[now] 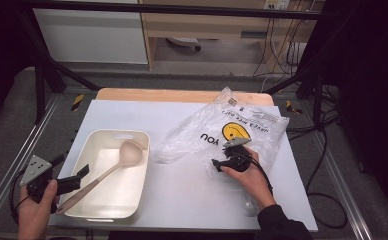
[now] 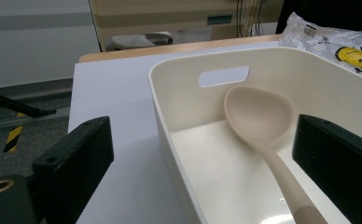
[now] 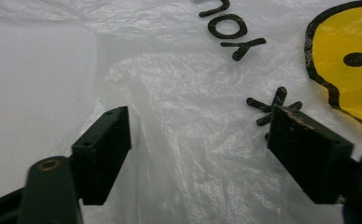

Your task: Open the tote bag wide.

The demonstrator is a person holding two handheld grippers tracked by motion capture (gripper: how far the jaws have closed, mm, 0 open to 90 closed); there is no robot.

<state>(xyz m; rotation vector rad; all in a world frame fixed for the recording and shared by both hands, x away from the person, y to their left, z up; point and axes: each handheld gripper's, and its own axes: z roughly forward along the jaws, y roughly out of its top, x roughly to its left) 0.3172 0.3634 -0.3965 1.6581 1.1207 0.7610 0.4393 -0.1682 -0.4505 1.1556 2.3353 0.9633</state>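
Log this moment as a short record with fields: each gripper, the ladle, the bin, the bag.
left gripper: jaws open, at the bin's near-left corner, close to the ladle's handle end, holding nothing
right gripper: jaws open, over the bag's near edge
ladle: beige, bowl inside the bin, handle sticking out over the near-left rim
bin: cream, rectangular, slot handle in far wall
bag: clear plastic, yellow smiley print, lying crumpled on the white table
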